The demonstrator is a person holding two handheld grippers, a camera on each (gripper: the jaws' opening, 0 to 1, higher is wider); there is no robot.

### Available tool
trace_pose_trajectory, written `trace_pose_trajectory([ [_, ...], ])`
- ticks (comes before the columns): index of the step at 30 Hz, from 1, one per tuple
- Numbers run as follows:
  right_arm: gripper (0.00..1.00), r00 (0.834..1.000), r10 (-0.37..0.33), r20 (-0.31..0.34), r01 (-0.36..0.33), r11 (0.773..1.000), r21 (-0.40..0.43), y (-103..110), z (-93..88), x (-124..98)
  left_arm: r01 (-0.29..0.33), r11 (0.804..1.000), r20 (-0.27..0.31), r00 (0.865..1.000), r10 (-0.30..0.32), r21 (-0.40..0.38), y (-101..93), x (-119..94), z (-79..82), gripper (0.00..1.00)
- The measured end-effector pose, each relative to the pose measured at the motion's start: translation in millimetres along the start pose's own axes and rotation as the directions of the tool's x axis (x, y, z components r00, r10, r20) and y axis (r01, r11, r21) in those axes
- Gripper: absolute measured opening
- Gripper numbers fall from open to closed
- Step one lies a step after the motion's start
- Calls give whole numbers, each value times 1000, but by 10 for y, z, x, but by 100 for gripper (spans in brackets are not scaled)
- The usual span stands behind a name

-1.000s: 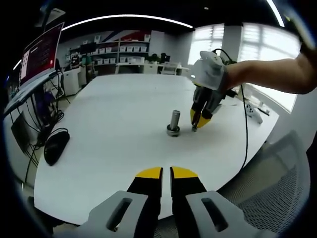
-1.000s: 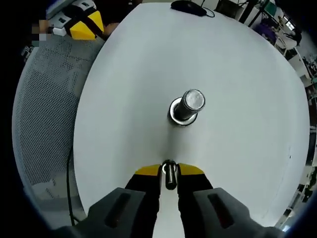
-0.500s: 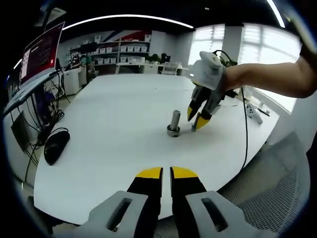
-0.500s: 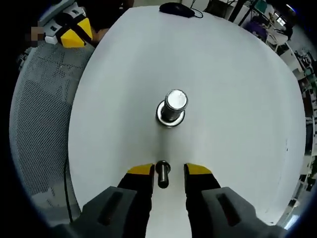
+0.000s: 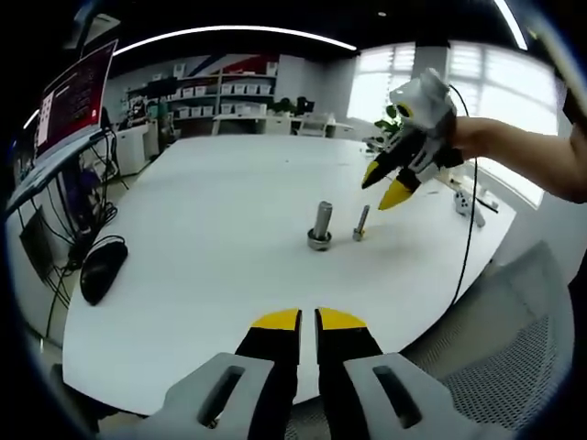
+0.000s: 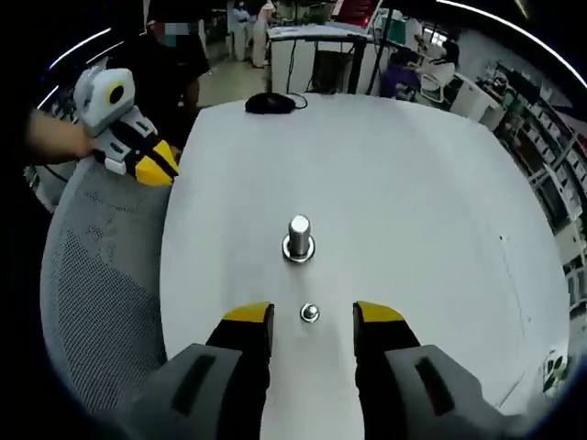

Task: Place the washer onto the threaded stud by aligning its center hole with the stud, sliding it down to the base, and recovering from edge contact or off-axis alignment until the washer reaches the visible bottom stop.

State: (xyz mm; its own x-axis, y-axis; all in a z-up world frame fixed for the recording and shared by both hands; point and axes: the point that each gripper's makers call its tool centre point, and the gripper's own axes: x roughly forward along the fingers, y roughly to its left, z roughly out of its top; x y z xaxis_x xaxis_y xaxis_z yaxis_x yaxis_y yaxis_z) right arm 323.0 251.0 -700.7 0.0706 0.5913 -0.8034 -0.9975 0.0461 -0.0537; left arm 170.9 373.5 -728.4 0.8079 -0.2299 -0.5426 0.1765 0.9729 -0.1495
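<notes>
The right tongs (image 5: 385, 185) stand wide with nothing between the jaws, up off the bench (image 5: 211, 202) and to the far right of the stud (image 5: 321, 218) in the left gripper view. A second ago they were down at the bench just right of the stud, closed on a small bolt (image 5: 361, 223). Half a second ago the jaws had parted, and now they have lifted clear. The bolt is left standing alone just beside the stud, not touching it. In the right gripper view it sits low between the spread tips, seen end-on from above, with the stud farther along the same line.

The left tongs (image 5: 307, 316) are narrow, with only a slit between the yellow tips and nothing in it. They hang near the bench edge, well short of the stud.

The stud stands upright, its long axis straight up from the bench and its flat top towards the right tongs' camera. A bright ring circles its foot. I take this for the washer (image 5: 319, 242), lying flat at the bottom stop with its hole around the stud, though the ring is too small to tell from a flange. The bolt also stands upright, broad end down.

If that ring is the washer, the seating looks done, and the release and lift read as tidying away a spare part rather than a recovery move.
</notes>
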Motion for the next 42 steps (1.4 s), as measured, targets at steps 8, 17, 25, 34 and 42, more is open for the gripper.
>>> trace_pose_trajectory([
  [8, 36, 961, -54, 273, 11, 988, 156, 121, 123, -595, -4, 1000, -9, 1000, 4, 5, -2, 0, -11, 3],
  [17, 40, 904, -182, 387, 45, 940, 338, 179, -151, -1135, -3, 1000, -34, 999, 4, 10, -8, 5, -52, 4],
  [25, 48, 848, -314, 427, 70, 865, 496, 360, -606, -1510, -3, 1000, -43, 999, 3, 1, -15, -2, -68, 5],
  [34, 54, 824, -465, 324, 177, 754, 633, 402, -1356, -1611, -10, 1000, -16, 1000, 10, -19, -6, -25, -29, 6],
  [42, 54, 831, -475, 288, 158, 699, 698, 629, -1638, -1429, -1, 1000, -13, 1000, 1, -8, -31, -35, -25, 7],
])
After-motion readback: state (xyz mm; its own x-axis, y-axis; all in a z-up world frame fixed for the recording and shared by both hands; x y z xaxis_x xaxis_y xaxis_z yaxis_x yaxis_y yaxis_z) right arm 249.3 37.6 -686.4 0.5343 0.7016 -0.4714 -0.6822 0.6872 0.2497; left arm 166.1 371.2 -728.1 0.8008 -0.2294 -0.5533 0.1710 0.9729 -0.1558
